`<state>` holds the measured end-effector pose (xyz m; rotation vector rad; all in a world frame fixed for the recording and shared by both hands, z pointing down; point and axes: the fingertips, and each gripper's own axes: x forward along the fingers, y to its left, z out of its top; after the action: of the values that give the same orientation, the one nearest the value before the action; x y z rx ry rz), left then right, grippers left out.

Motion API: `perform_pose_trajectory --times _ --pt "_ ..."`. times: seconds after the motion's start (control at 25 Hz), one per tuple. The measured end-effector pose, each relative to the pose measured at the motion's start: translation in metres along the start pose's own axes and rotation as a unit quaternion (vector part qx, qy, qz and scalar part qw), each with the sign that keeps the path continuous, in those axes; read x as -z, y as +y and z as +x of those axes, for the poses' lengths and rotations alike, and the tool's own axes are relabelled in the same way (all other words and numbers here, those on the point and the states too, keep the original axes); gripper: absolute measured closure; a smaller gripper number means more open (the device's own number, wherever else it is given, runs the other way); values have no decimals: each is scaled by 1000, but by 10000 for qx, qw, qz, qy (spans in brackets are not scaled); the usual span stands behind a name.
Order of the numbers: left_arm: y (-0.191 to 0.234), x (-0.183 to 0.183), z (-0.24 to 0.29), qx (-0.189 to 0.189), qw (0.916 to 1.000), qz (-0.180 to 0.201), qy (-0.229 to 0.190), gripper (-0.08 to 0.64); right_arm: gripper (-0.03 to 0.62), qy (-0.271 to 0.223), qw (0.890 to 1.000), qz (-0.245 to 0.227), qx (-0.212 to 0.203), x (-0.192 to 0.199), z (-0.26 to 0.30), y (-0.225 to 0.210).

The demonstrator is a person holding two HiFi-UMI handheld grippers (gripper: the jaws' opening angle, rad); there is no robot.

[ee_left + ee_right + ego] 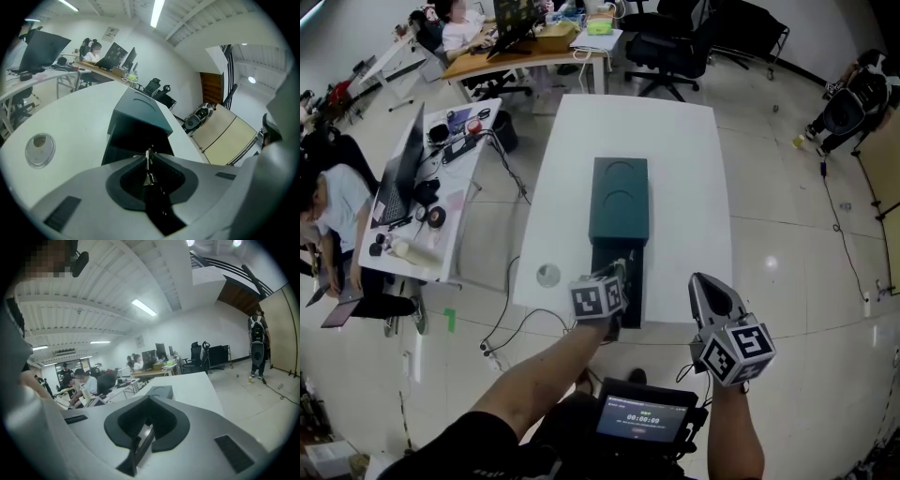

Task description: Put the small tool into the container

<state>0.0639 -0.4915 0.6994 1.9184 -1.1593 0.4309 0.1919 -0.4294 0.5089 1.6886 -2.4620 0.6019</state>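
Small tool: a thin, bright metal piece standing upright between the tips of the left gripper, whose jaws are drawn in close on it with only a narrow dark gap behind the tips. In the head view this gripper hangs over the near end of the container, right at its black open drawer. The right gripper hovers to the right of the drawer, above the near edge of the white table. Its jaws stand a thin slit apart, with nothing between them. The container is a dark green, oblong box lying lengthwise down the middle of the table, with two curved marks on its lid. A round clear disc lies flat on the table to the left of the drawer, apart from it. Beyond the table stand desks with laptops, seated people and black office chairs.
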Motion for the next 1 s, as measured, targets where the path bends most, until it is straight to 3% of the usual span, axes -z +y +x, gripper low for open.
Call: perform_pose_trajectory --times 0.32,0.56,0.8,1.0 --pt "-5 0 -5 143 9999 -1 81 458 595 -92 9999 -27 -40 -7 -8 13" --pt "-17 -11 -32 90 9993 365 -58 403 595 -216 9998 -55 5 -21 -25 19" --pt "-28 -36 -86 286 9970 293 -651 403 595 -393 9992 -78 -78 -36 -44 37" --pt "-49 -63 -160 680 9872 338 -1401 403 595 -541 9982 -164 -203 -51 -69 60"
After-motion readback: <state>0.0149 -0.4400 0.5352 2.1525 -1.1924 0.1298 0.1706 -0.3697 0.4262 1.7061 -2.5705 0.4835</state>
